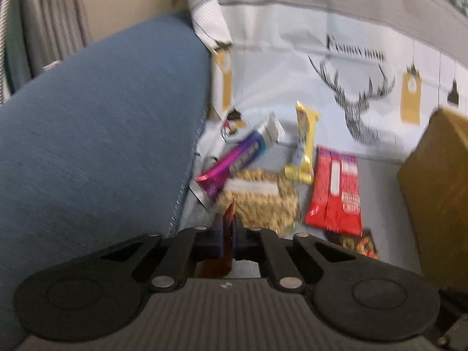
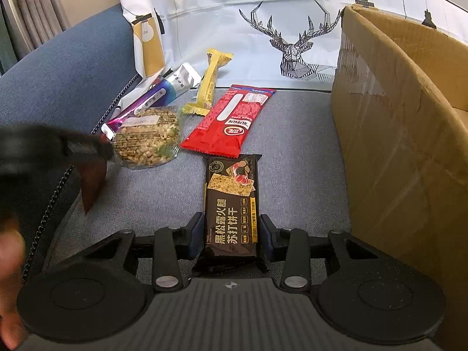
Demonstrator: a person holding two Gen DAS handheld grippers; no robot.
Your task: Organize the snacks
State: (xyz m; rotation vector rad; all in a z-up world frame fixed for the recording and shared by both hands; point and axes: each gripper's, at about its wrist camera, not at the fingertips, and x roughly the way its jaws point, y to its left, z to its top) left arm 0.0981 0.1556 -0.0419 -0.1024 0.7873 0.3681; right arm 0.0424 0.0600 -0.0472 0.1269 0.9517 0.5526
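Note:
My right gripper (image 2: 231,234) is shut on a dark cracker packet (image 2: 231,193), one pad on each long side, low over the grey seat (image 2: 295,161). My left gripper (image 1: 228,234) is shut on a thin dark red packet (image 1: 228,216). The right wrist view shows that gripper (image 2: 99,146) blurred at the left, with the red packet (image 2: 92,181) hanging under it. On the seat lie a round grain cake (image 2: 146,137), a red wrapper (image 2: 231,120), a yellow bar (image 2: 210,82) and a purple and silver stick (image 2: 152,96).
An open cardboard box (image 2: 395,117) stands at the right on the seat. A white paper bag with a deer print (image 2: 263,29) leans at the back. The blue armrest (image 1: 102,117) rises on the left. A blurred hand (image 2: 8,263) shows at the lower left.

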